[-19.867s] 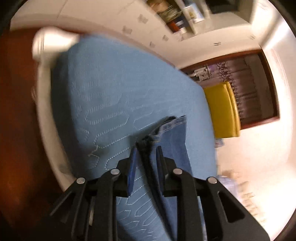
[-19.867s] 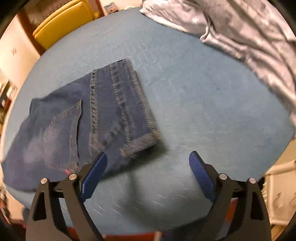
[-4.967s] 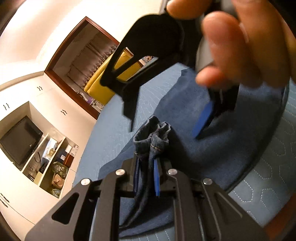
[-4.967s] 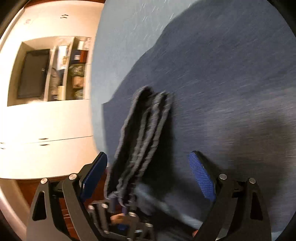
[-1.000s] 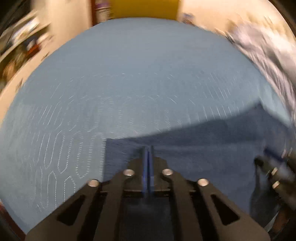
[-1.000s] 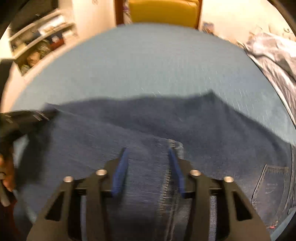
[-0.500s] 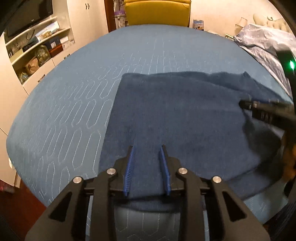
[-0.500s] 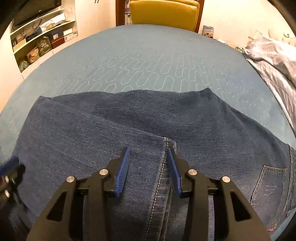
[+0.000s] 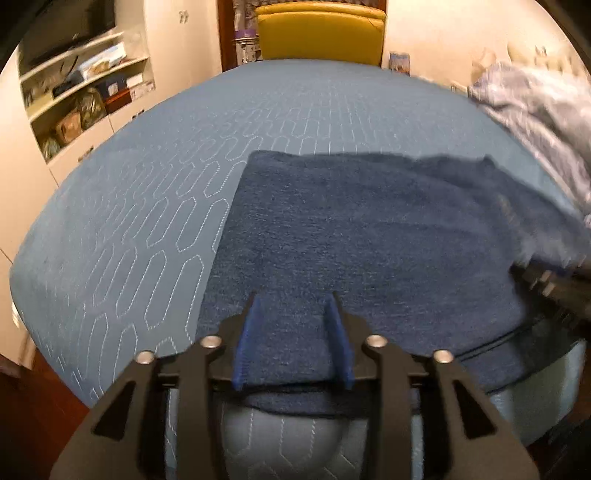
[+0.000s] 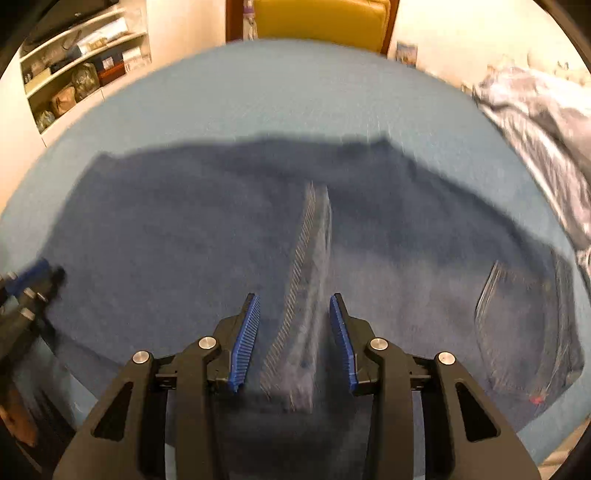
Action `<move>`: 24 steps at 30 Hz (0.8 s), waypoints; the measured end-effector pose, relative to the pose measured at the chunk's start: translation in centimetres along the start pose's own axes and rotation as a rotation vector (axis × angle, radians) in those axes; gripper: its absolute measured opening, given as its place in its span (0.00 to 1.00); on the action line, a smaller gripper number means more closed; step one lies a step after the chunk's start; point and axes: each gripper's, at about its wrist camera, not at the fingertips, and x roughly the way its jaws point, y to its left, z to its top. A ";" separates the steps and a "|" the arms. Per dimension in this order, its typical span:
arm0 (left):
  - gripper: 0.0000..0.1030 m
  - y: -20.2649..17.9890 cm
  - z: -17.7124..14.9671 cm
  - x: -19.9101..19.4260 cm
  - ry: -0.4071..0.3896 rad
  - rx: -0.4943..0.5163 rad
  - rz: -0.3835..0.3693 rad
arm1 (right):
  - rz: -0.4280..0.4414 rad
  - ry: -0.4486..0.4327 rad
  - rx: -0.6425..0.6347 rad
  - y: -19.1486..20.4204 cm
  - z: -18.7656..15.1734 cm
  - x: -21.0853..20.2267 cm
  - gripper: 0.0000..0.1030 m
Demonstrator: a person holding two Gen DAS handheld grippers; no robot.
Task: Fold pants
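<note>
Dark blue jeans (image 9: 369,229) lie folded and flat on the blue quilted bed (image 9: 147,192). My left gripper (image 9: 293,299) hovers over their near edge with its jaws opening. Denim lies under the gap, but the pads do not press on it. In the right wrist view the jeans (image 10: 184,229) are motion-blurred. A stitched hem (image 10: 310,258) runs between the pads of my right gripper (image 10: 294,297), whose jaws are closing without gripping it. A back pocket (image 10: 517,314) shows at the right. Each gripper appears at the edge of the other's view.
A yellow chair (image 9: 319,33) stands beyond the far end of the bed. A crumpled grey blanket (image 9: 535,103) lies on the bed at the right. Open shelves (image 9: 81,92) with clutter line the wall at the left. A dark floor shows past the bed's near left corner.
My left gripper went from shut to open and let go of the denim, which now lies flat. My right gripper drew back along the stitched hem, its jaws a little narrower.
</note>
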 end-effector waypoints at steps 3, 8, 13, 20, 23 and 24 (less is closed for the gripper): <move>0.51 1.8 -0.2 -1.8 -0.044 -0.077 0.021 | -0.022 -0.012 -0.041 0.3 -0.3 0.1 0.35; 0.51 5.2 -1.6 -2.4 -0.028 -0.179 0.010 | -0.013 -0.011 -0.030 0.1 -0.8 0.2 0.36; 0.48 6.1 -2.2 -1.0 0.031 -0.203 -0.045 | -0.036 -0.008 -0.037 0.3 -0.8 0.1 0.36; 0.49 6.2 -2.5 -0.8 0.021 -0.192 -0.061 | -0.051 0.006 -0.032 0.3 -0.6 0.2 0.40; 0.49 6.1 -2.7 -0.8 0.015 -0.188 -0.060 | -0.069 0.019 -0.034 0.4 -0.1 -0.1 0.51; 0.49 6.2 -2.8 -0.8 0.012 -0.190 -0.063 | -0.072 0.024 -0.031 0.4 0.3 -0.3 0.51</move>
